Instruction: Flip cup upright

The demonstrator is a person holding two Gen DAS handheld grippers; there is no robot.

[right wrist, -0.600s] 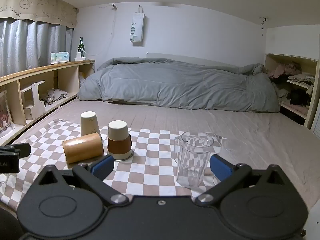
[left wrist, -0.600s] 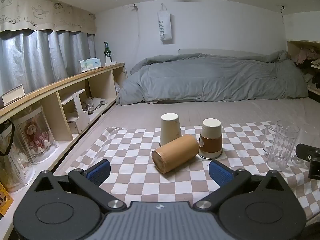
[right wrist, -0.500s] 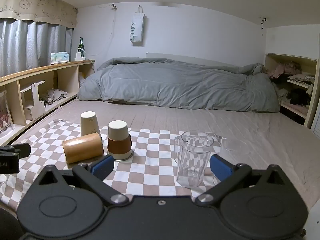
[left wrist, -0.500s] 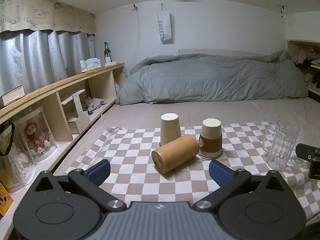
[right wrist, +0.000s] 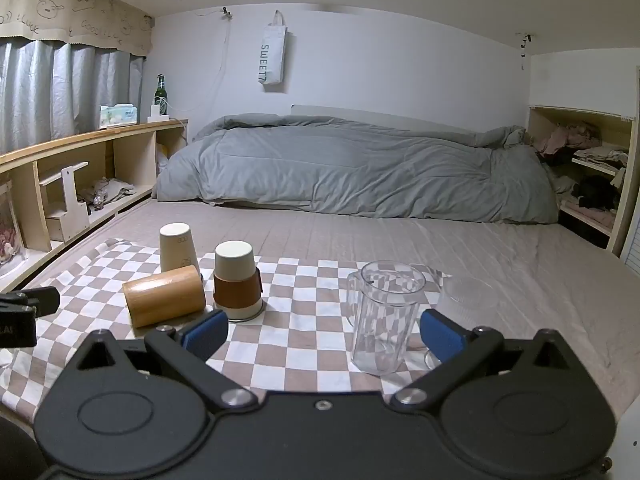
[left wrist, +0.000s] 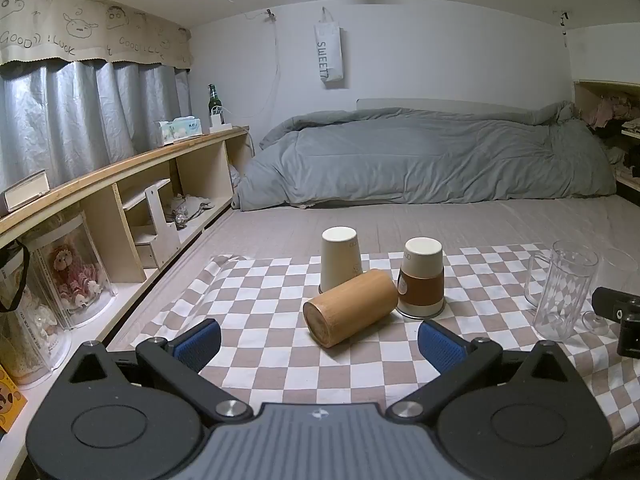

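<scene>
A bamboo cup [left wrist: 351, 306] lies on its side on the checkered cloth [left wrist: 256, 320], also in the right wrist view [right wrist: 163, 294]. A plain paper cup [left wrist: 340, 258] stands upside down behind it. A paper cup with a brown sleeve [left wrist: 422, 278] stands upside down to its right, also in the right wrist view [right wrist: 236, 282]. My left gripper [left wrist: 319, 343] is open and empty just in front of the bamboo cup. My right gripper [right wrist: 323, 333] is open and empty, near a clear pitcher [right wrist: 384, 316].
An upside-down clear wine glass [right wrist: 460, 300] stands right of the pitcher. A wooden shelf [left wrist: 120, 184] runs along the left. A grey duvet [left wrist: 420, 156] lies at the back of the bed. Bare mattress [right wrist: 400, 240] lies beyond the cloth.
</scene>
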